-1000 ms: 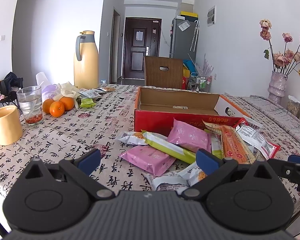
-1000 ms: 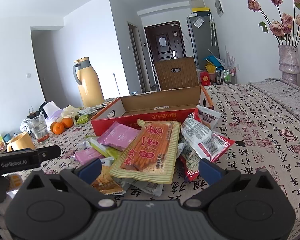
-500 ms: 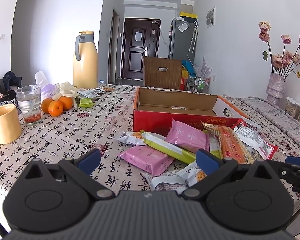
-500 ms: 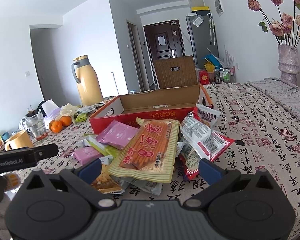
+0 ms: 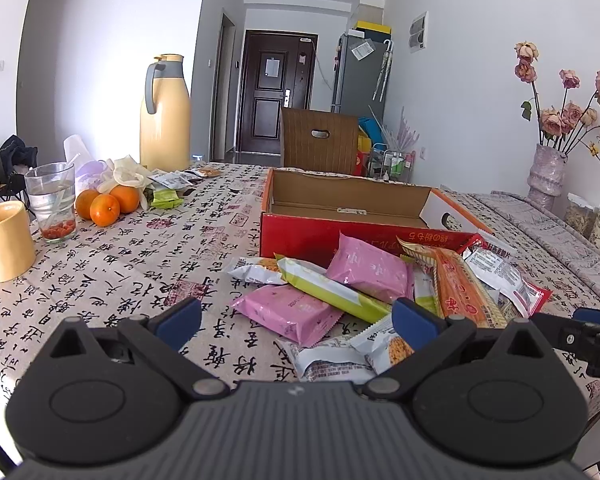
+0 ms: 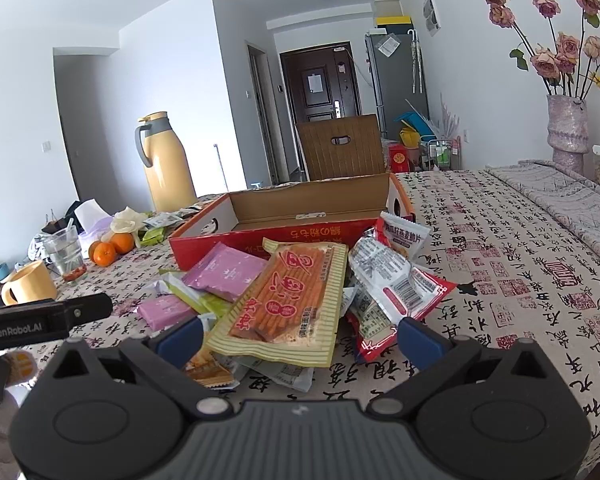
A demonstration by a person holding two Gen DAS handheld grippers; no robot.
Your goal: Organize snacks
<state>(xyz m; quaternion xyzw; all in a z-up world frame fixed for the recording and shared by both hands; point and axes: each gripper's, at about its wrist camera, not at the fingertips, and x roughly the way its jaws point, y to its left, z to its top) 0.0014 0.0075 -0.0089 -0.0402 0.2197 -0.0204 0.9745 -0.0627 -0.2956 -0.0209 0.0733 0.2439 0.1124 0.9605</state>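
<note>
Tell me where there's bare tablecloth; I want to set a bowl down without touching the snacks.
Free: the stretch between the yellow mug and the pink packet, and the cloth right of the red-edged packet toward the vase. The red box looks empty. Crowded: the pile before the box, and around the oranges.

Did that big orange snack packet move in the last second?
No. The orange snack packet still lies on the pile, its far end reaching the red box as before.
</note>
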